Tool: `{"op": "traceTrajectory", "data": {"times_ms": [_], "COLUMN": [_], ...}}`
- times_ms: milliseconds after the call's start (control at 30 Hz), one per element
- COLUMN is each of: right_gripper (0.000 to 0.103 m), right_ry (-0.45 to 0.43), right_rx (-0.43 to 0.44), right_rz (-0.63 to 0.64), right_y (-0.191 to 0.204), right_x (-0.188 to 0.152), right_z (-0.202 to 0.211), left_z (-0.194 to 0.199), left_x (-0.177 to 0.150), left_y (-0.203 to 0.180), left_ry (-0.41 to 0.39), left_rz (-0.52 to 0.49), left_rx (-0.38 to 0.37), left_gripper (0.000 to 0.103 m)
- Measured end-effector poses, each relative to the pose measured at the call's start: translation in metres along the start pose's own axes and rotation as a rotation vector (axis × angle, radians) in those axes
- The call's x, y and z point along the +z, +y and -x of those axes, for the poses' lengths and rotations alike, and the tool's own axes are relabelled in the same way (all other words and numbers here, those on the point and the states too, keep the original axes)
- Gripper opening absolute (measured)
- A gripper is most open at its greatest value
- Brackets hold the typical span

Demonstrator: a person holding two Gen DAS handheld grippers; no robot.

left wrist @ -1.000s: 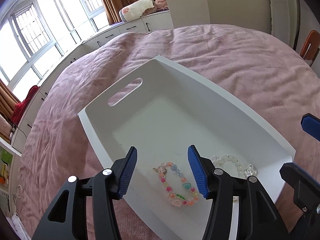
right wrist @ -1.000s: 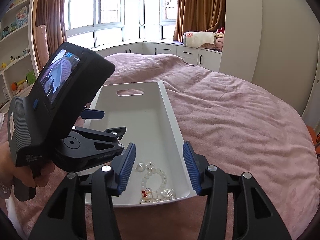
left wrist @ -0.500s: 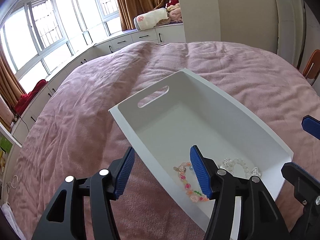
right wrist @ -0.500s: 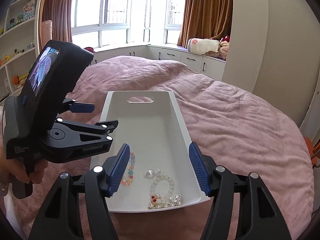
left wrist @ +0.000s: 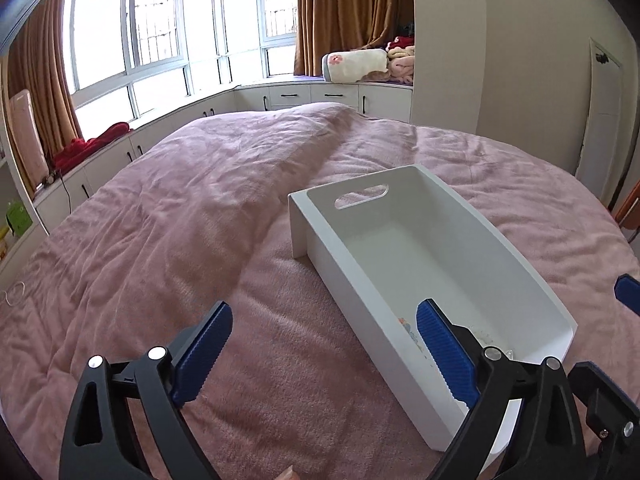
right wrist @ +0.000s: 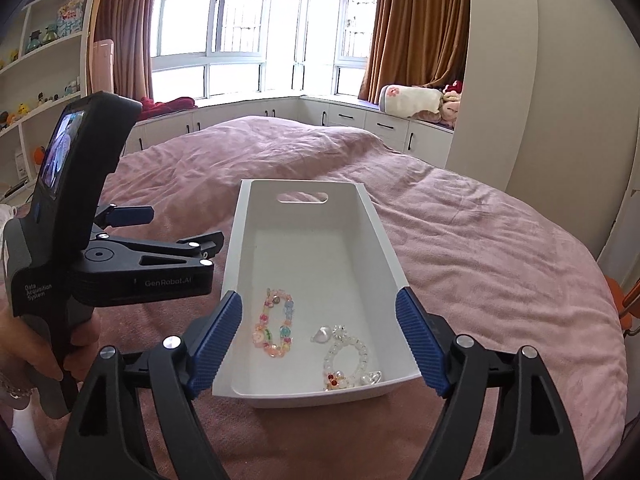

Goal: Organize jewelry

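Here both jaws are opening wide and empty: left gripper [left wrist: 322, 350] over the pink bedspread [left wrist: 200, 220], right gripper [right wrist: 318, 334] framing the white rectangular tray's [right wrist: 394, 268] near end, touching nothing.

This is a bedroom in a home: a large bed [right wrist: 460, 240] under a pink blanket fills the room below a bay window [right wrist: 248, 28] hung with brown curtains [right wrist: 416, 28]. Low white cabinets [right wrist: 360, 120] beneath the window carry folded bedding [right wrist: 412, 100], and wall shelves [right wrist: 44, 60] on the left hold small toys.
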State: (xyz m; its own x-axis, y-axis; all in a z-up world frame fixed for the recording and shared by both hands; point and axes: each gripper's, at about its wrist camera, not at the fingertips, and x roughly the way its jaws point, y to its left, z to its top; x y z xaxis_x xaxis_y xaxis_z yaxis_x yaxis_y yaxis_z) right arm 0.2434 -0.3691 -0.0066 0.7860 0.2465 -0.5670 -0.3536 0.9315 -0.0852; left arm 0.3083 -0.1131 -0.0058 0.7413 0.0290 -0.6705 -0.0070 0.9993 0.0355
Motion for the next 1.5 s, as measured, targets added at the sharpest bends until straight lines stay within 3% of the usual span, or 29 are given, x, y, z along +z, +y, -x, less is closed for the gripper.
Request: {"op": "traceTrajectory", "data": {"times_ms": [400, 867, 1500], "right_gripper": [0.078, 0.078, 0.080], "right_ry": [0.018, -0.007, -0.049], "right_rx": [-0.012, -0.049, -0.060], "right_rz": [-0.044, -0.048, -0.024], "right_y": [-0.007, -0.014, -0.008], "right_x": [-0.021, -0.035, -0.034], "right_z": [0.004, 0.014, 0.018], "left_z": [0.002, 0.012, 0.016], "left_x": [-0.031, -0.040, -0.043], "left_y": [-0.021, -0.026, -0.025], "left_ry": [0.005, -0.032, -0.057], "left_rz": [-0.011, 0.003, 0.042], "left_rx": [-0.047, 0.021, 0.006], "left_gripper": [0.095, 0.096, 0.096]}}
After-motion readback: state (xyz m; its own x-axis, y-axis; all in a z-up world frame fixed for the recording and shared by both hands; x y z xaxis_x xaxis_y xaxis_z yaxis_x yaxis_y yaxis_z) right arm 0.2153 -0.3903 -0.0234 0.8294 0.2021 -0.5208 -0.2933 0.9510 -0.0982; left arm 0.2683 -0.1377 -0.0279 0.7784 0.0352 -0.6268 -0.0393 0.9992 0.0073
